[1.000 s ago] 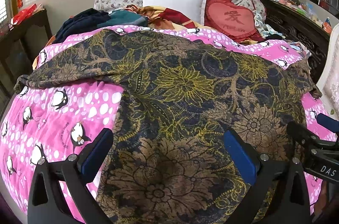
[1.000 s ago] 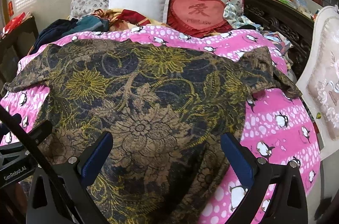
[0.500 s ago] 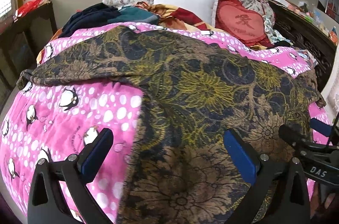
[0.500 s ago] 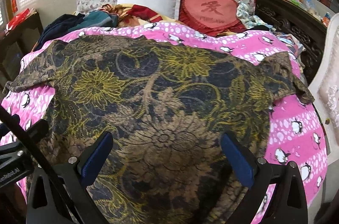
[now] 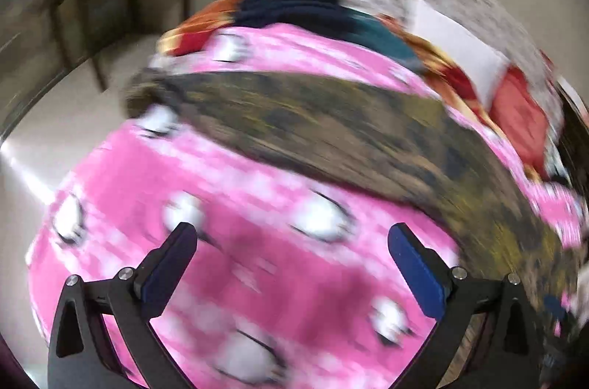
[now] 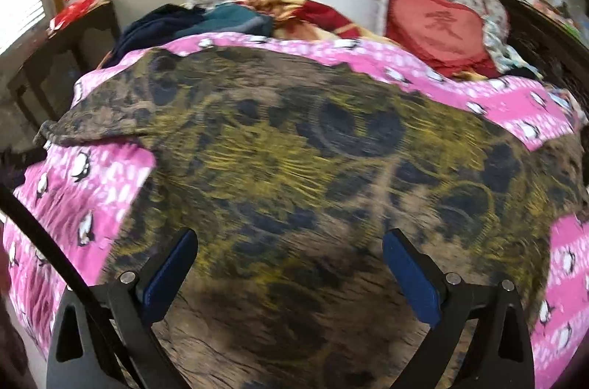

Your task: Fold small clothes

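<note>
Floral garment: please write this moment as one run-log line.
floral garment spread flat on pink blanket | left gripper open | right gripper open | unfolded

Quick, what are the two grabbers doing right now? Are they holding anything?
Left gripper: open, holding nothing, over the pink blanket.
Right gripper: open, holding nothing, over the flowery shirt.

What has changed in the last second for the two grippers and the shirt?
The left gripper has swung left, off the shirt; its open fingers now frame the pink blanket, and its view is heavily blurred. The right gripper has stayed over the shirt, open. Nothing was grasped. The shirt still lies spread flat.
</note>
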### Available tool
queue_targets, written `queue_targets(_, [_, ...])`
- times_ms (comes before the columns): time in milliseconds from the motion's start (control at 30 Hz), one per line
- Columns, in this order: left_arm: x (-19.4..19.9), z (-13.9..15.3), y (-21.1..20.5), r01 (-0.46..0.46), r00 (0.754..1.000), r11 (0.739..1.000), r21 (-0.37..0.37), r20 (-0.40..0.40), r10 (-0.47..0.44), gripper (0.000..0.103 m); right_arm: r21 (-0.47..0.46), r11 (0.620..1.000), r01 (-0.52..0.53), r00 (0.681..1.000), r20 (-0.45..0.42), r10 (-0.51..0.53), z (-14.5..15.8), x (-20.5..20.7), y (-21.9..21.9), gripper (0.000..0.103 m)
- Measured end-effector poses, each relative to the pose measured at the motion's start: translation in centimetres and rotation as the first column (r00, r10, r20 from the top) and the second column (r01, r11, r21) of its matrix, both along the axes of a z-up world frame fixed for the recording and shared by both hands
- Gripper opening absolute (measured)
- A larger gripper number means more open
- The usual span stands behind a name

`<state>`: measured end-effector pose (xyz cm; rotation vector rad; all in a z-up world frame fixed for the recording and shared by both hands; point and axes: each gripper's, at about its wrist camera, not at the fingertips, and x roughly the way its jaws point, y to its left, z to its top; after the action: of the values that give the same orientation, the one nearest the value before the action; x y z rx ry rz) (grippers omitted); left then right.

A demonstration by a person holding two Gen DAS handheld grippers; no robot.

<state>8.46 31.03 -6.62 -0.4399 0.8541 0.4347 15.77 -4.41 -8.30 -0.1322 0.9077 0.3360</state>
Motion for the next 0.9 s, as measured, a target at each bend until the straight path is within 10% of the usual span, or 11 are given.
queue_targets(267, [1.6, -3.2, 12.6, -0.223, 0.975, 0.961, -0.162, -0.030, 0.221, 0.103, 0.007, 0.998, -0.068, 0.997, -0.025, 0.068, -1.2, 0.9, 3.7, 0.102])
queue_targets(433, [3.3, -3.2, 13.4, -0.230, 0.973, 0.964, -0.130, -0.004, 0.232, 0.101, -0.014, 0.998, -0.066, 0.997, -0.038, 0.065, -2.1, 1.7, 3.9, 0.102])
queue_targets(533, [4.3, -3.3, 13.3, -0.212, 0.976, 0.967, -0.140, 0.012, 0.215, 0.068, -0.009, 0.999, -0.047, 0.998, -0.050, 0.046, -2.5, 2.4, 3.1, 0.102])
queue_targets(600, [5.3, -3.6, 13.4, -0.194, 0.980, 0.967, -0.164, 0.012, 0.198, 0.026, -0.008, 0.999, -0.035, 0.998, -0.057, 0.035, -2.7, 2.8, 2.6, 0.100])
queue_targets(667, [6.0, -3.6, 13.6, -0.186, 0.981, 0.967, -0.176, 0.016, 0.192, 0.013, 0.004, 1.000, -0.024, 0.998, -0.062, 0.024, -2.6, 3.0, 1.8, 0.098])
queue_targets(900, [5.2, 3.7, 9.1, -0.111, 0.976, 0.990, -0.087, 0.180, 0.125, 0.007, 0.057, 0.998, 0.015, 0.999, -0.029, -0.013, -0.5, 2.9, -2.1, 0.098])
